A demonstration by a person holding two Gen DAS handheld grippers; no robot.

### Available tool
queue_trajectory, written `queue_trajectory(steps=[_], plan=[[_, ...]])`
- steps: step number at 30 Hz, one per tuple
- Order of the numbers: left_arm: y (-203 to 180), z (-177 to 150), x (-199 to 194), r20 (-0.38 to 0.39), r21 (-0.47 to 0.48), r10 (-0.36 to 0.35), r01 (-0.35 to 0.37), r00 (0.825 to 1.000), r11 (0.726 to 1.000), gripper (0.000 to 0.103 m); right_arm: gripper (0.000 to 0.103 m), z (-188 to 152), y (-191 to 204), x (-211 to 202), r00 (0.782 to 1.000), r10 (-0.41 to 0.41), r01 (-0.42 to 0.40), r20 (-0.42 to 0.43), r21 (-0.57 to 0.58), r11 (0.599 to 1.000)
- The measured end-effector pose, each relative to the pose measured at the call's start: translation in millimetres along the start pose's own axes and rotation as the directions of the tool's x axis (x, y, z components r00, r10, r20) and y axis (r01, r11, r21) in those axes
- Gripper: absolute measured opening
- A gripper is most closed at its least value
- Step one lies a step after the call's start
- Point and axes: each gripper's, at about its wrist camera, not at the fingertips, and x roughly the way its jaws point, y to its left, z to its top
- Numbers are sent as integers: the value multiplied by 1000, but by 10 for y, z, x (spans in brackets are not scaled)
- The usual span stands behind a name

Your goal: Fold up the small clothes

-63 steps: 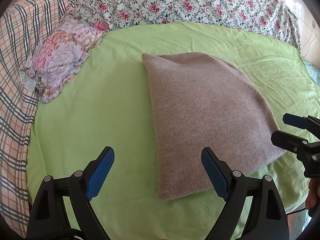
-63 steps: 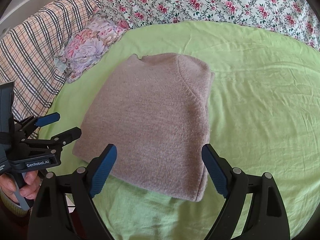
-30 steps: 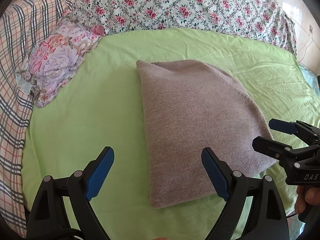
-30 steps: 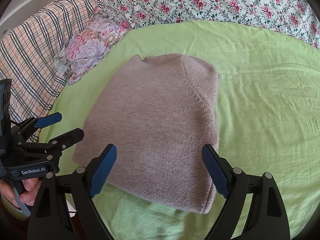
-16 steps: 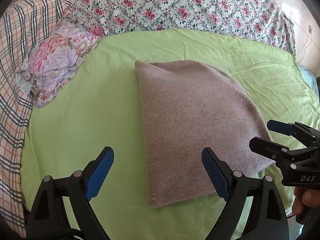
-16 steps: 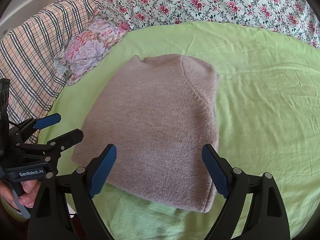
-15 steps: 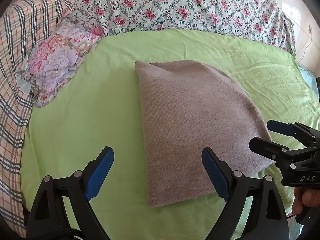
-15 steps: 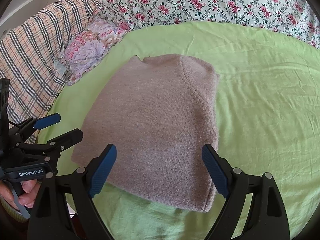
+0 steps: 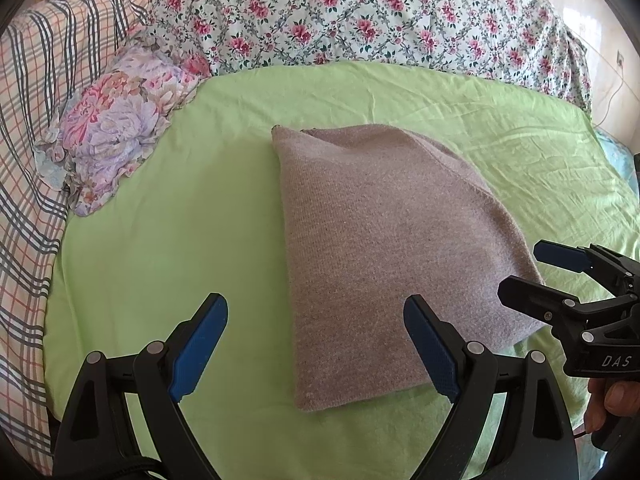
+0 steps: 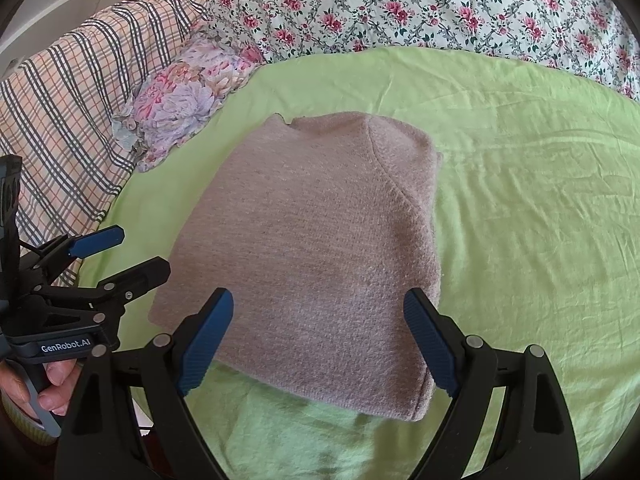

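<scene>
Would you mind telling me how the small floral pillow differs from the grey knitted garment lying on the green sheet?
The floral pillow is patterned in pink and lilac blooms; the knitted garment is plain grey-brown. The pillow is puffy with a ruffled edge, while the garment lies flat, folded into a neat block. The pillow sits at the sheet's far left edge against the plaid bedding; the garment lies mid-sheet. Both rest on the green sheet, untouched.

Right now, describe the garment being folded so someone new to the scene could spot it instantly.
Start from the light green sheet covering the bed, edged at the back by a rose-print quilt and on the left by a plaid blanket. Near its middle lies the folded sweater, right of a small floral pillow. It is the only plain taupe knit among patterned fabrics.
</scene>
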Motion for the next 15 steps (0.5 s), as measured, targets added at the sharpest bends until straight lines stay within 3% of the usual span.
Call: queue_trajectory(steps=[15], plan=[[-11,-1,-19,5,1,-1,1,1000,1000,90,87,-2,8,-3,1000,-2,2,0,1,1000]])
